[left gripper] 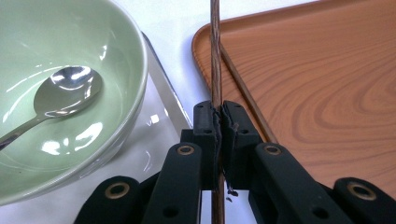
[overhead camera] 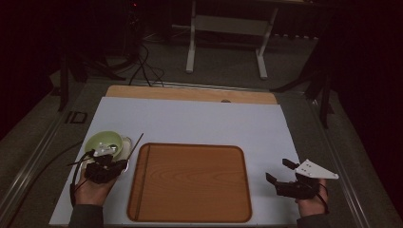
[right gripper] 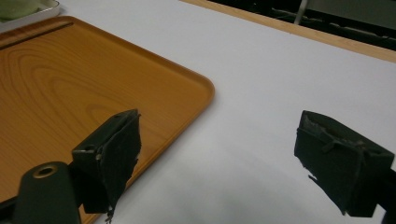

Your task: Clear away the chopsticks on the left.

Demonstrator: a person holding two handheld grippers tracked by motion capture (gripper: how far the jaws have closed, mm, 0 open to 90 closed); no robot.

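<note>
Black jaws of the left gripper clamp a thin dark wooden chopstick just left of the rounded orange-brown wooden tray, beside a pale green bowl holding a metal spoon; the right gripper gapes empty right of the tray.

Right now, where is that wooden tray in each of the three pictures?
High view: the wooden tray lies at centre bottom, between the two hands.
Left gripper view: it takes up the right side.
Right gripper view: it takes up the left side.
Shared landmark: the white mat under it, in all three views.
</note>
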